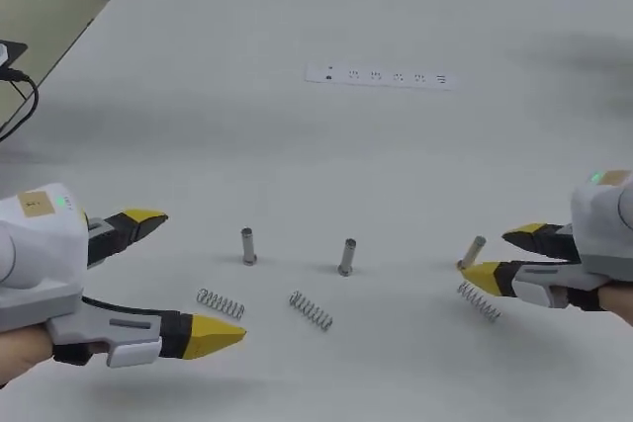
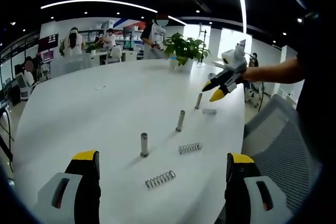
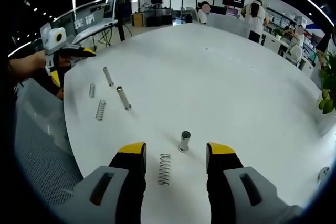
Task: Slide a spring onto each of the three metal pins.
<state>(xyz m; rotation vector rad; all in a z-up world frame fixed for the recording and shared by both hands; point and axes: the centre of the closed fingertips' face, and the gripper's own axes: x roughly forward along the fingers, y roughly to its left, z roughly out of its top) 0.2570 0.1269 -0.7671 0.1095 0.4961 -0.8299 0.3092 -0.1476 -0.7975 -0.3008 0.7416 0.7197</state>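
Metal pins are standing upright on the white surface (image 1: 396, 145): left pin (image 1: 247, 245), middle pin (image 1: 347, 255), right pin (image 1: 476, 249), all bare. Springs are lying flat in front of each: left spring (image 1: 220, 303), middle spring (image 1: 311, 309), right spring (image 1: 479, 301). Wide open and empty, the left hand-held gripper (image 1: 198, 276) is hovering near the left spring. Open and empty, the right hand-held gripper (image 1: 485, 252) is hovering with its jaws framing the right spring. Judgement: first pickup is starting; next move is calling for pinching one spring, then aligning its bore over a pin top.

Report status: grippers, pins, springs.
Left gripper open, empty. Right gripper open, empty, tips by bare right pin. Left pin, middle pin also bare. Left spring, middle spring, right spring loose on table. Nothing blocking.
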